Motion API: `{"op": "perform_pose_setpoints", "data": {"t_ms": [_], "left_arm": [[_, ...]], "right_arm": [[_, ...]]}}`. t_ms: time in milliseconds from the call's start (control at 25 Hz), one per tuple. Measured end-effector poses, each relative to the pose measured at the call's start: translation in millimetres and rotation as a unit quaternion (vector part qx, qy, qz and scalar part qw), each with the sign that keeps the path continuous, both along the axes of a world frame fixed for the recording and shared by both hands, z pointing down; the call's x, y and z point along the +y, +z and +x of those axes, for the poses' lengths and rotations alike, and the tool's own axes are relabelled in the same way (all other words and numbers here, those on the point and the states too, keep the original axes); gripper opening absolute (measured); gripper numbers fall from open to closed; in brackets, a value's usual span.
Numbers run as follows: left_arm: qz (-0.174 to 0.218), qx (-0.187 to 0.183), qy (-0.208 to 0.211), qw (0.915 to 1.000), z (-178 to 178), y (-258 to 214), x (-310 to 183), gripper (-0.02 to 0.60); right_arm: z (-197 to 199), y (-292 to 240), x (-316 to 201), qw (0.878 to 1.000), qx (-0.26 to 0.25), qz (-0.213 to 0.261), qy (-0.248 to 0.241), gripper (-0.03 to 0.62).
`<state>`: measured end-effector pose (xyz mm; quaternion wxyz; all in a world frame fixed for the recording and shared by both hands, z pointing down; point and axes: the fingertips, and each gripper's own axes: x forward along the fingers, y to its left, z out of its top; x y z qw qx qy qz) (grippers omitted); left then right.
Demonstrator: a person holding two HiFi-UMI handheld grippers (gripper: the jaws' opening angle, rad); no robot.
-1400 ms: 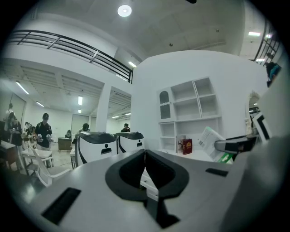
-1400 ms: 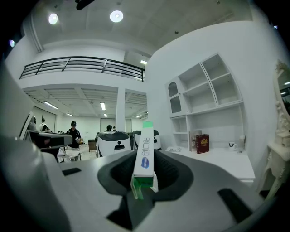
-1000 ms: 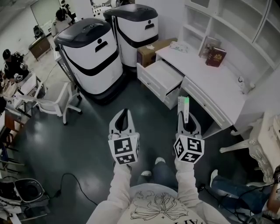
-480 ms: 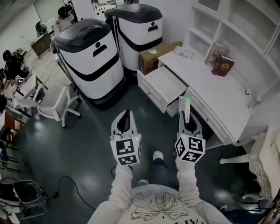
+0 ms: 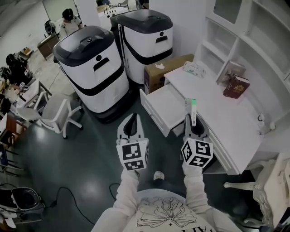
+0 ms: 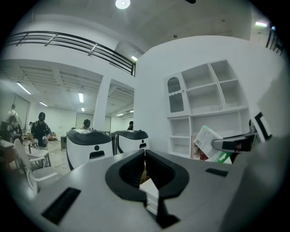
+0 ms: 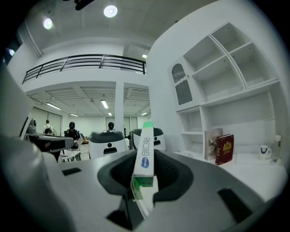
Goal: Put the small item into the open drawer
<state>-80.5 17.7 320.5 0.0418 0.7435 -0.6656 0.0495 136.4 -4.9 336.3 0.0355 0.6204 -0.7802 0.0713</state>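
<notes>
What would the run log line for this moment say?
phase: carry | right gripper: shut on small box | left gripper: shut, empty | open drawer: ahead, box not yet inside

Dark glossy floor takes up most of the head view. A long white desk runs down the right side, with white shelving above it in the upper right. There are two big white-and-black machines top center and a cardboard box just beside them. A white chair sits on the left. In the right gripper view you can see a balcony railing and round ceiling lights up top.
</notes>
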Motion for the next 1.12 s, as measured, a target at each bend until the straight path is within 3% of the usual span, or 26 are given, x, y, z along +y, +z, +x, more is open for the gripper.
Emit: {"op": "perform_pose_setpoints", "data": {"t_ms": [520, 1120], "left_arm": [[-0.024, 0.001, 0.003, 0.9997, 19, 23, -100, 0.008], [-0.056, -0.007, 0.051, 0.9971, 17, 59, -278, 0.008]], "right_arm": [[8, 29, -97, 1.000, -0.006, -0.027, -0.007, 0.092], [-16, 74, -258, 0.997, -0.001, -0.072, 0.003, 0.092]]}}
